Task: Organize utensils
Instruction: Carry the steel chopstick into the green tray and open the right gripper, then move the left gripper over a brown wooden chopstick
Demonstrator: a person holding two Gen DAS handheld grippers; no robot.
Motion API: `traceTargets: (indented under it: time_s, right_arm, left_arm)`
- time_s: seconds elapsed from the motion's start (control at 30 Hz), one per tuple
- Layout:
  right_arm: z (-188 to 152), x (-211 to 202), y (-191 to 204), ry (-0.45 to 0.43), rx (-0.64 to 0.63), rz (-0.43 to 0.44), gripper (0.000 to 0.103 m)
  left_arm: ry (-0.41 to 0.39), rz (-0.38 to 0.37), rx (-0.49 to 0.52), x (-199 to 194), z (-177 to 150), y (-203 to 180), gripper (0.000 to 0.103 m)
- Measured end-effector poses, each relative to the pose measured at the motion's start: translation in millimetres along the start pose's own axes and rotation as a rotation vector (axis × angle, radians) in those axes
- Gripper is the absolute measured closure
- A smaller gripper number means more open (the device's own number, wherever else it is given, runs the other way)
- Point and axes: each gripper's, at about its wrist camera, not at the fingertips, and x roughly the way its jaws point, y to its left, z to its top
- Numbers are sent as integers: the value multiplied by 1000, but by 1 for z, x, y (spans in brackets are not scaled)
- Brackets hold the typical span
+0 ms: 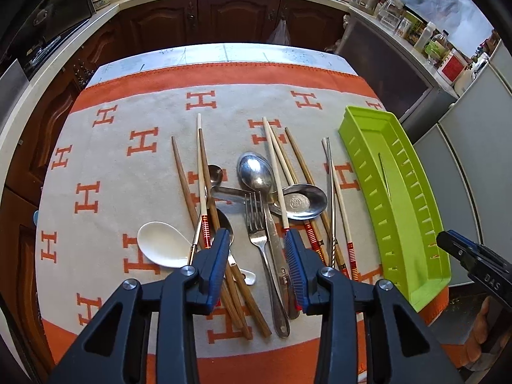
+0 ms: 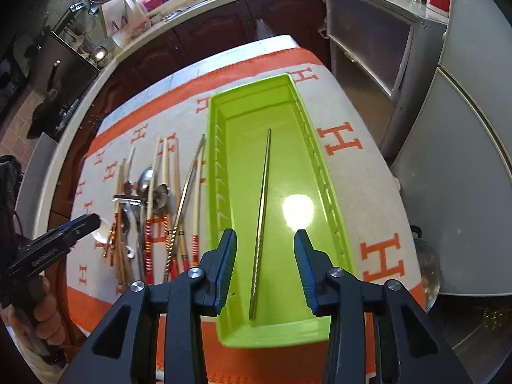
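- One metal chopstick (image 2: 260, 220) lies loose along the floor of the green tray (image 2: 320, 166); nothing else is in the tray that I can see.
- My right tongs (image 2: 265, 240) hang above the tray's near end, released, pads apart on either side of the chopstick and not touching it. That placement reads as done.
- Everything else waits on the bench (image 1: 105, 160), in a heap on the orange-and-cream cloth (image 1: 166, 108), left of the tray.
- In the heap: a fork (image 1: 256, 220), a large steel spoon (image 1: 256, 169), a second steel spoon (image 1: 304, 201) with its bowl under a pale chopstick, a white ceramic spoon (image 1: 163, 243), brown wooden chopsticks (image 1: 185, 185), pale red-banded chopsticks (image 1: 201, 172), one more metal chopstick (image 1: 331, 192) nearest the tray.
- Pieces overlap; several handles cross beneath the fork and spoons.
- My left tongs (image 1: 257, 240) hover over the near end of the heap, unclenched, gripping nothing; fork handle and a spoon handle lie in line between the pads.
- My judgement: early in the job. One piece sorted, the rest untouched.
- Left to do: move the heap piece by piece into the tray, probably grouped by kind.
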Motion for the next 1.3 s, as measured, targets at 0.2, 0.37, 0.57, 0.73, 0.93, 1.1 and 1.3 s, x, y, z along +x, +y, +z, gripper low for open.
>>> traceTargets:
  time_s: [0.2, 0.37, 0.57, 0.73, 0.93, 1.1, 1.3]
  right_arm:
    - [-11, -21, 14, -21, -32, 1, 65]
    - [-19, -40, 31, -53, -75, 8, 65]
    - [-24, -52, 52, -63, -116, 61, 65]
    - [-20, -47, 70, -50, -146, 105, 65]
    - [-13, -29, 87, -22, -183, 117, 65]
    - [-5, -8, 97, 14, -198, 134, 65]
    - [4, 20, 105, 63, -176, 166, 65]
  left_arm:
    - [-2, -16, 11, -6, -7, 2, 65]
    - [13, -27, -6, -7, -12, 8, 62]
    - [-8, -16, -22, -23, -18, 23, 60]
    - [-60, 27, -36, -46, -18, 46, 47]
    - [-85, 66, -76, -58, -14, 76, 47]
    - [-78, 54, -88, -54, -9, 90, 47]
    - [-40, 16, -56, -34, 1, 84, 60]
